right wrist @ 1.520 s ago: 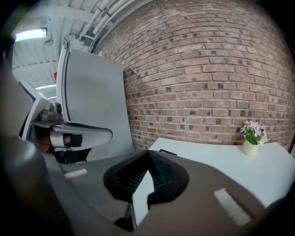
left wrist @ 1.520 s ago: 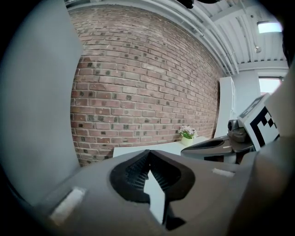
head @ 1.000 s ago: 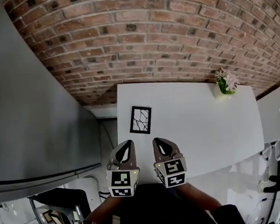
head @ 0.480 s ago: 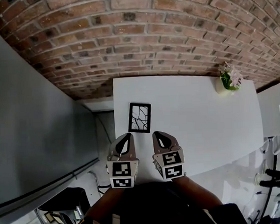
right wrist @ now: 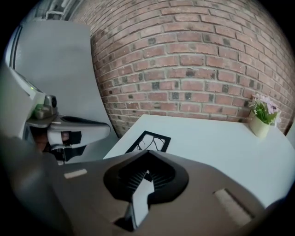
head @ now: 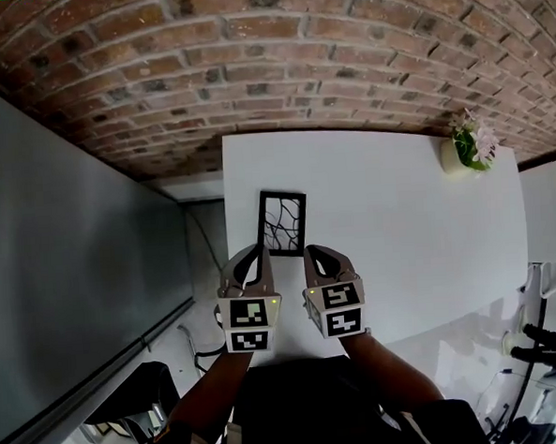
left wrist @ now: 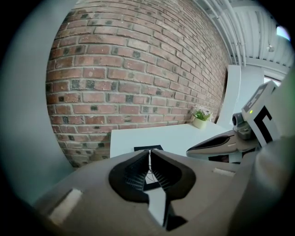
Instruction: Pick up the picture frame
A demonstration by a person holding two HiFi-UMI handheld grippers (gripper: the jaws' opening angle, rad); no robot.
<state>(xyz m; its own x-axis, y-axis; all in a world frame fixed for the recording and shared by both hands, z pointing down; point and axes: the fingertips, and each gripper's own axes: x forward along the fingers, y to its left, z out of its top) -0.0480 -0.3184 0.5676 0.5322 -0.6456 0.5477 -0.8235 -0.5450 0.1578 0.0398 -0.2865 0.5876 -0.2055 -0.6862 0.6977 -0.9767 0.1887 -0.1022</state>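
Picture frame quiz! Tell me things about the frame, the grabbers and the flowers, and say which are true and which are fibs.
The picture frame lies flat on the white table. True.
The left gripper holds the frame. False: its jaws are shut on nothing; the frame lies ahead of it.
The flower pot stands near the table's far right corner. True.
The right gripper is wide open. False: it is shut and empty.
The frame sits mid-table. False: it is near the left edge.
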